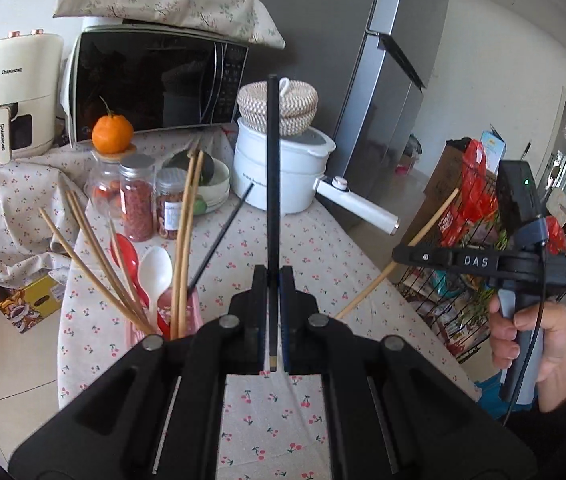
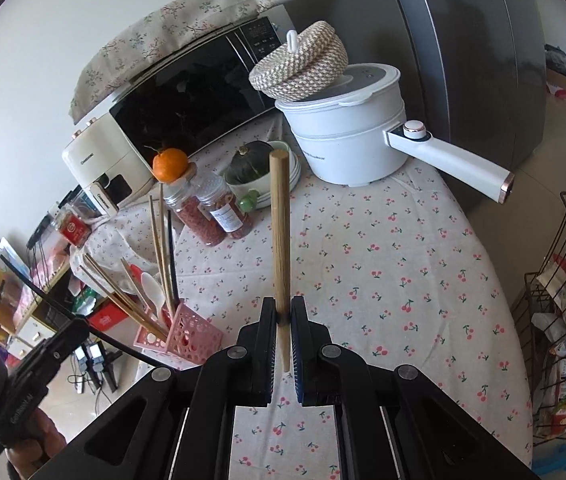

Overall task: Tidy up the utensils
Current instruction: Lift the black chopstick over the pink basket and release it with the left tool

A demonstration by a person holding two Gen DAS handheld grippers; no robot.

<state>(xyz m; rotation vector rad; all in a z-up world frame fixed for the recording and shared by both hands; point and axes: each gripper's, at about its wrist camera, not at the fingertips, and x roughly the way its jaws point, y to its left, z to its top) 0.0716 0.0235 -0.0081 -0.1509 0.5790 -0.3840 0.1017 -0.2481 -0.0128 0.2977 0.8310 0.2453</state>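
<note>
My left gripper [image 1: 273,276] is shut on a black chopstick [image 1: 271,168] that points away from me above the table. My right gripper [image 2: 283,308] is shut on a wooden chopstick [image 2: 279,240]; in the left wrist view it shows at the right [image 1: 403,254], holding that wooden chopstick [image 1: 423,232] over the table's right edge. A pink perforated utensil holder [image 2: 191,336] stands at the table's left edge. It holds several wooden chopsticks [image 1: 187,232], a black chopstick [image 1: 219,240], a red spoon [image 1: 125,258] and a white spoon [image 1: 155,272].
The table wears a cherry-print cloth [image 2: 383,280]. At the back stand a white pot with a long handle [image 2: 347,140], a woven lid [image 2: 299,60], a microwave [image 1: 155,84], an air fryer [image 1: 15,92], spice jars [image 1: 137,200] with an orange [image 1: 111,133], and a bowl with squash [image 2: 255,164]. A wire rack [image 1: 463,280] stands right.
</note>
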